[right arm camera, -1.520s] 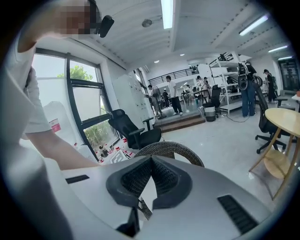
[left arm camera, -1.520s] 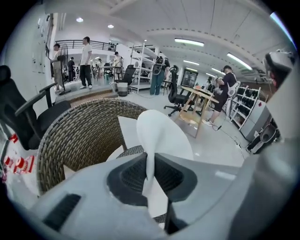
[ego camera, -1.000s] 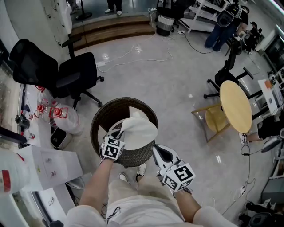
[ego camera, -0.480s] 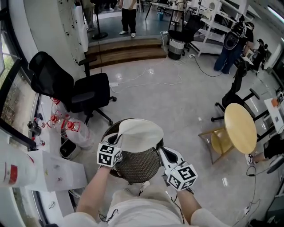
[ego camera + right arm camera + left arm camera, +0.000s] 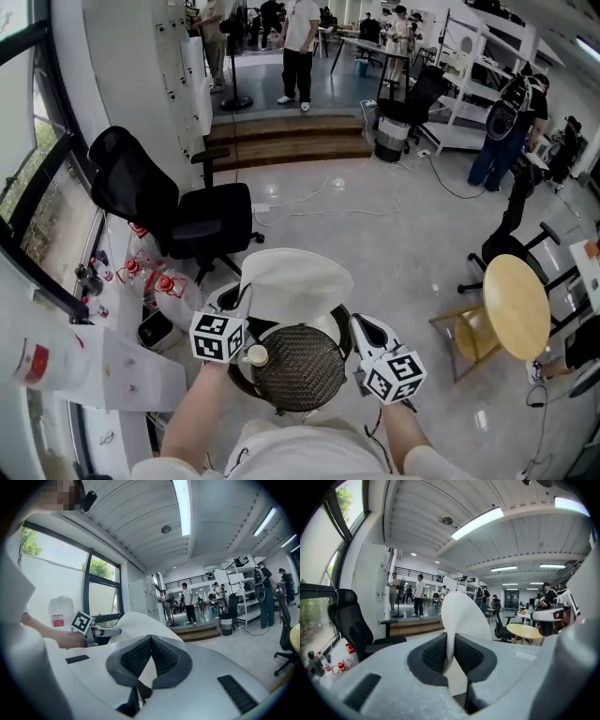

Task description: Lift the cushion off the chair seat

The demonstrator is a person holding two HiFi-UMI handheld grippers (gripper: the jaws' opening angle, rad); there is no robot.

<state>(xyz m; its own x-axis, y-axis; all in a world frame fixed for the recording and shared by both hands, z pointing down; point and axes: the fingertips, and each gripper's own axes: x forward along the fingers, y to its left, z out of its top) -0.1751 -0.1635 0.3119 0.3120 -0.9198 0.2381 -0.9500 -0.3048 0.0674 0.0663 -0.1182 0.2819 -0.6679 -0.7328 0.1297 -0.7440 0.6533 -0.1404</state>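
Observation:
A white round cushion (image 5: 295, 281) hangs tilted above the dark woven round chair seat (image 5: 300, 367), its far edge higher. My left gripper (image 5: 242, 298) is shut on the cushion's left rim; in the left gripper view the cushion (image 5: 461, 613) stands up between the pads of the left gripper (image 5: 450, 644). My right gripper (image 5: 356, 323) grips the right rim. In the right gripper view the right gripper (image 5: 150, 641) has its pads pressed together, with the white cushion (image 5: 136, 623) running through them. The left gripper's marker cube (image 5: 83, 621) shows beyond.
A black office chair (image 5: 187, 211) stands left of the seat, with bagged red items (image 5: 155, 277) and a white box (image 5: 103, 361) by the window wall. A round yellow table (image 5: 516, 305) and wooden chair (image 5: 469, 337) are to the right. Cables, steps (image 5: 291, 141) and people lie farther back.
The cushion has come up off the woven seat, which now shows bare below it. Both grippers rose with it, the left one more, and the head view tilted up toward the room.

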